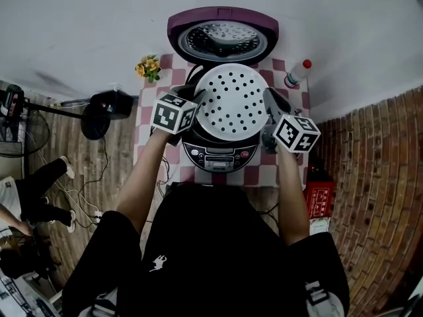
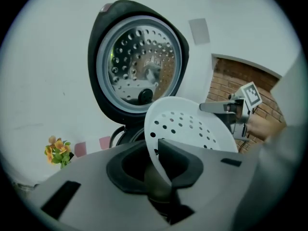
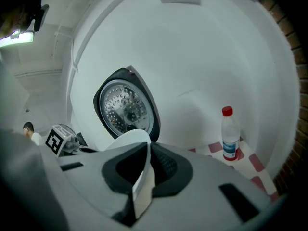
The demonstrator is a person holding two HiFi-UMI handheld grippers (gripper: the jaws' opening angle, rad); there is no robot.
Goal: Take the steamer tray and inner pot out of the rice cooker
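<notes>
Though illegible, blue label (image 3: 230,149) on bottle (image 3: 230,131); left tongs (image 2: 157,152) and right tongs (image 3: 146,154) tight on steamer tray (image 1: 232,101) rim.

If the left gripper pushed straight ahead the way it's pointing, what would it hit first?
The left gripper is shut on the rim of the white steamer tray, so that comes first; beyond it, probably the rice cooker's open lid, depth unclear.

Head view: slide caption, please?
Left gripper and right gripper grip the steamer tray over the open rice cooker.
</notes>
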